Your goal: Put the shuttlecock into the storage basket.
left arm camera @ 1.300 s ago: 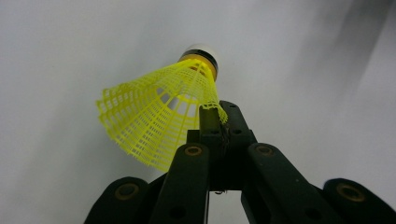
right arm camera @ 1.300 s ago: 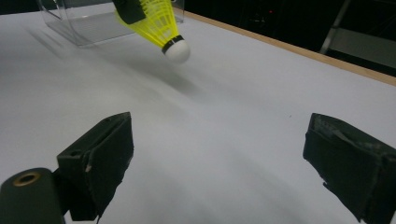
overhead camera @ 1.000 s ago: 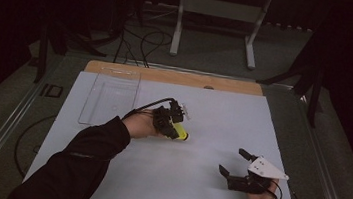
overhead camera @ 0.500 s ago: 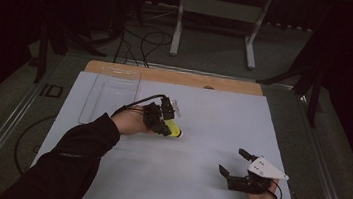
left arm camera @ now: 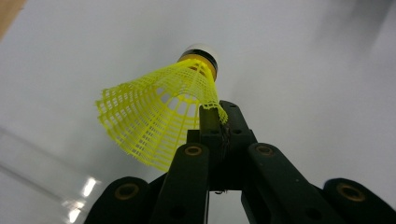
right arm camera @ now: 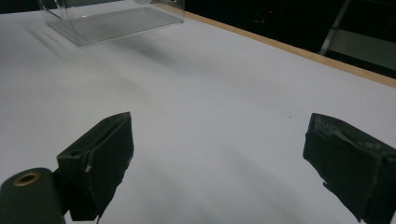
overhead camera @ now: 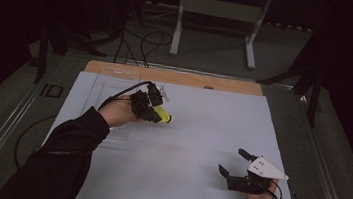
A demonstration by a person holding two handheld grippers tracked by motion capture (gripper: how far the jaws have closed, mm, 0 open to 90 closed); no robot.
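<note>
Left claw [left arm camera: 212, 116] pinches yellow shuttlecock [left arm camera: 159, 112] by skirt rim; thin mesh may slip, drop. Right claw [right arm camera: 219, 163] spread, idle.

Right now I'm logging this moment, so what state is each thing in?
Left gripper: shut on the shuttlecock's skirt.
Shuttlecock: held off the table, cork end pointing away from the gripper.
Right gripper: open, holding nothing, low over the table.
Clear box: on the table, nothing seen inside.
</note>
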